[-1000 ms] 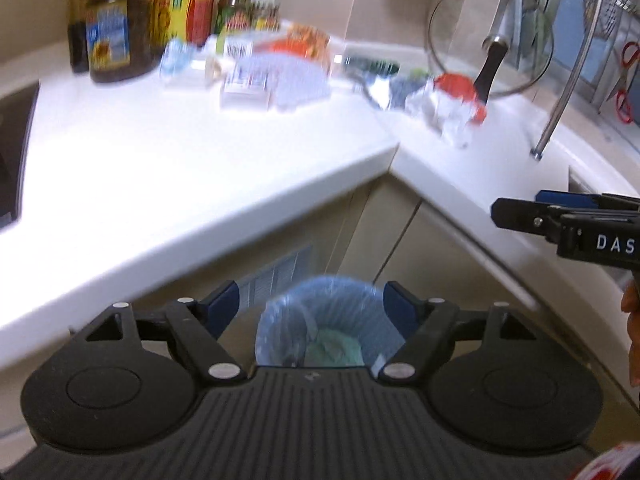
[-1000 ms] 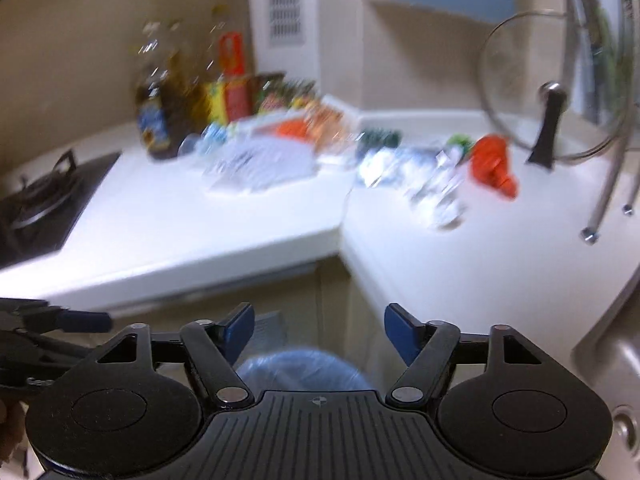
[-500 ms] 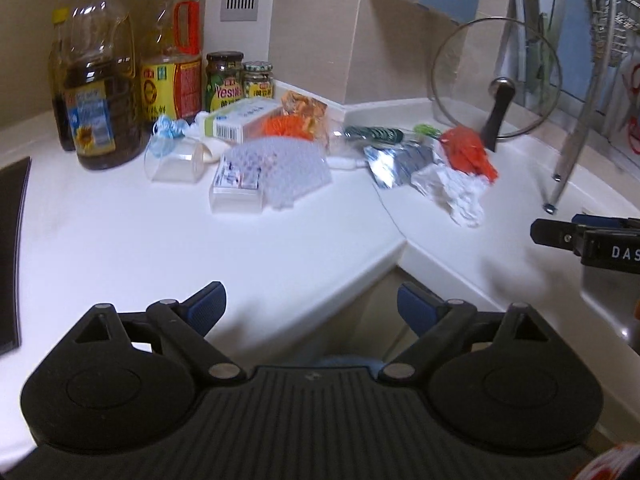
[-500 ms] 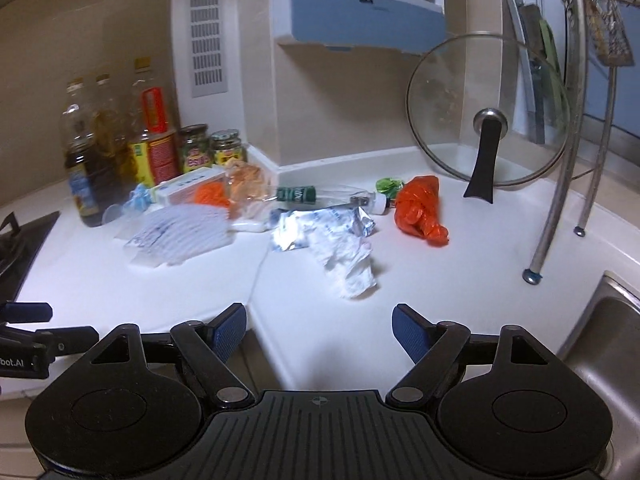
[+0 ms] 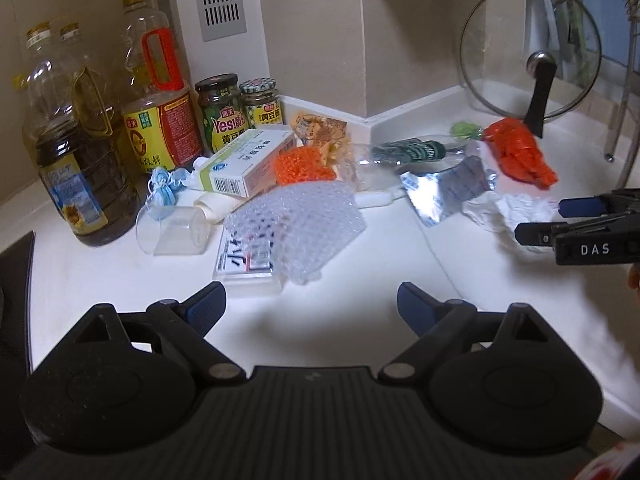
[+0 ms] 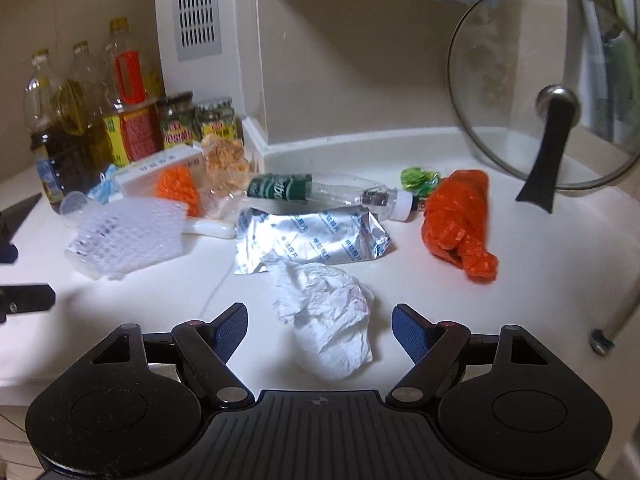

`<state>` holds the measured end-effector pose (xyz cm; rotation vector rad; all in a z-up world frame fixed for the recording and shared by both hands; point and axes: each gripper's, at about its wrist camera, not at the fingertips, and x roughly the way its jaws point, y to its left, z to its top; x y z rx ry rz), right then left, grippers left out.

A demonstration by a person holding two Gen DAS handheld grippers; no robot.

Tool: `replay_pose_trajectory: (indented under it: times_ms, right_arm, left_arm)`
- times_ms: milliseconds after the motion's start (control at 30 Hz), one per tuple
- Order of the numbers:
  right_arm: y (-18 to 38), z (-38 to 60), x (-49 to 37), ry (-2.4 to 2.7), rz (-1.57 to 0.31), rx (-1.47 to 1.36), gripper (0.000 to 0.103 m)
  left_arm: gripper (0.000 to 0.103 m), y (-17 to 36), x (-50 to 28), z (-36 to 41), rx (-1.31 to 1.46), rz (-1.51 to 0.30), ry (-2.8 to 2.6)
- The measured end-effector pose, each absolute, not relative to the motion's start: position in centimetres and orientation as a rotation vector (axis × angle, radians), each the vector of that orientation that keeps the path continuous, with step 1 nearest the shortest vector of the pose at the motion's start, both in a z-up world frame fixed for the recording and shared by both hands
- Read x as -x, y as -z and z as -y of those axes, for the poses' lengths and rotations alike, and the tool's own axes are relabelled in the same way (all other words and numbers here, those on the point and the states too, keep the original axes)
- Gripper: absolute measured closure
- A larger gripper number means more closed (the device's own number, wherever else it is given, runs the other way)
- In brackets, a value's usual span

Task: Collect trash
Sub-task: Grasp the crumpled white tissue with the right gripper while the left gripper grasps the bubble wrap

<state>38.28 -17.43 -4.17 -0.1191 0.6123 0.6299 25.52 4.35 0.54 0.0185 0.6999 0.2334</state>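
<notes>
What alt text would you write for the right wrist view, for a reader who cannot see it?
The open right hand-held gripper hovers over a crumpled white paper tissue on a white kitchen counter. Behind it lie a silver foil pouch, a clear plastic bottle and a crumpled orange plastic bag.

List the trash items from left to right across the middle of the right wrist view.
Bubble wrap → silver foil pouch → orange plastic bag. The crumpled white tissue overlaps the pouch's span, nearer the camera, in front of the open right tool.
</notes>
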Motion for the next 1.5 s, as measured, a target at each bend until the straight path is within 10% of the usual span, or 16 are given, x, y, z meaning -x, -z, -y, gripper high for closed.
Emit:
replay_pose_trajectory:
  times_ms: [167, 300, 433, 733, 1067, 1500]
  right_arm:
    - [5.0, 16.9, -40.0, -0.645, -0.617, 0.134, 0.025]
    - [5.3, 16.6, -40.9, -0.655, -0.626, 0.156, 0.064]
    - [5.1, 16.9, -41.2, -0.656, -0.618, 0.154, 0.078]
    - [4.0, 18.2, -41.3, -0.660, -0.624, 0.103, 0.078]
    - [3.9, 19.5, -41.7, -0.628, -0.630, 0.074, 0.078]
    - [2.2, 20.7, -39.7, -0.580, -0.587, 0.050, 0.078]
  left_arm:
    - [0.012, -0.5, -27.8, -4.2, -0.112, -0.713, -0.234]
    - [0.012, -0.6, -29.6, -4.3, -0.190, -0.719, -0.207]
    - [0.012, -0.1, -31.6, -4.7, -0.284, -0.736, -0.173]
    - [0.018, 1.2, -36.5, -5.4, -0.463, -0.807, -0.063]
    - [0.086, 2.4, -38.0, -6.0, -0.533, -0.856, -0.065]
    - [0.089, -2.7, -34.0, -4.5, -0.376, -0.671, -0.122]
